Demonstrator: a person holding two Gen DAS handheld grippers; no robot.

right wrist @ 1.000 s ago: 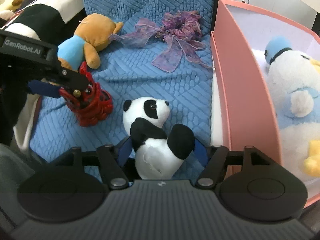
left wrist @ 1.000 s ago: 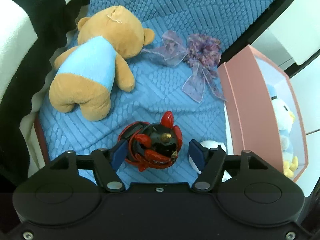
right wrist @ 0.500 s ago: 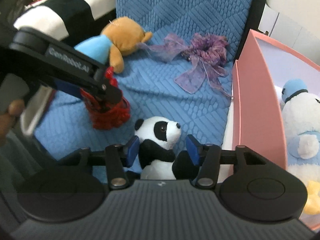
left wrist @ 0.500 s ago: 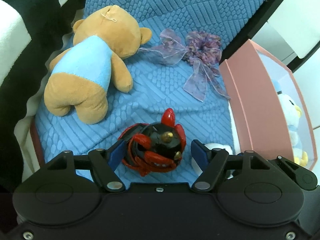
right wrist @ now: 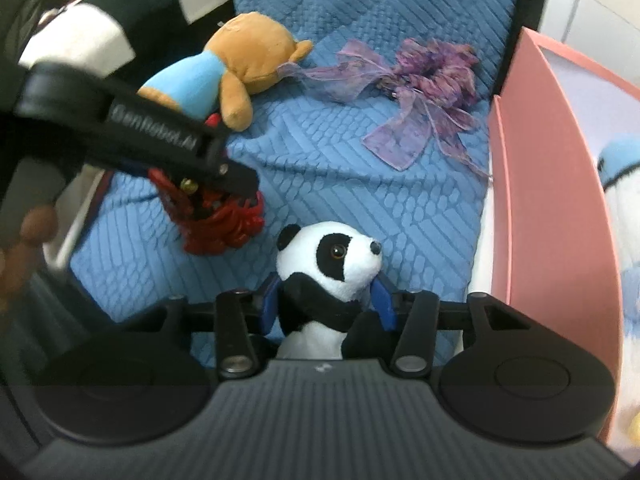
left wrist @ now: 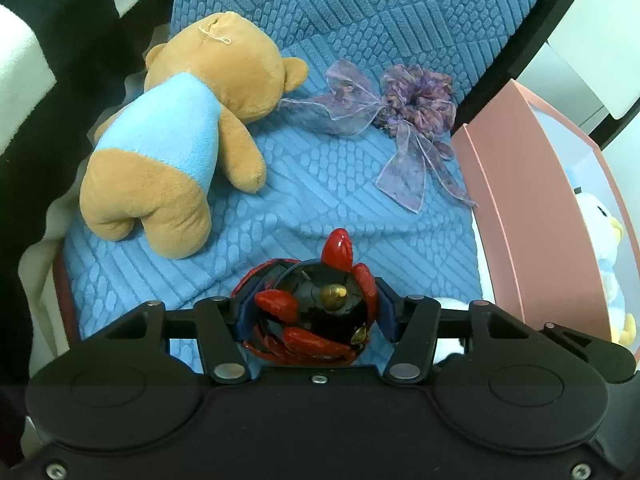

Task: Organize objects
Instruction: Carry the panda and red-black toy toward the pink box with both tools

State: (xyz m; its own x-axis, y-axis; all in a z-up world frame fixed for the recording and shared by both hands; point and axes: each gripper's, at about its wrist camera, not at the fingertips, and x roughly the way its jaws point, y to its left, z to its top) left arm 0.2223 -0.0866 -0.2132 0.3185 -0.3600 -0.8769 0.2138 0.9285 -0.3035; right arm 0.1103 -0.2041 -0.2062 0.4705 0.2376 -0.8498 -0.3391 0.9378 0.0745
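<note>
On the blue quilted cushion (left wrist: 332,184), low centre: red-and-black spiky plastic toy (left wrist: 316,316), clamped between the blue pads of the left hand-held gripper (left wrist: 314,316). Just to its right, small black-and-white plush panda (right wrist: 328,276), upright, body pinched by the right hand-held gripper (right wrist: 326,304). Further back: brown plush bear in a light blue shirt (left wrist: 176,144), face down. Beside its head, purple scrunchie with sheer ribbon bow (left wrist: 400,120). Right edge: pink box (left wrist: 516,200) holding a white-and-blue plush duck (left wrist: 600,240).
</note>
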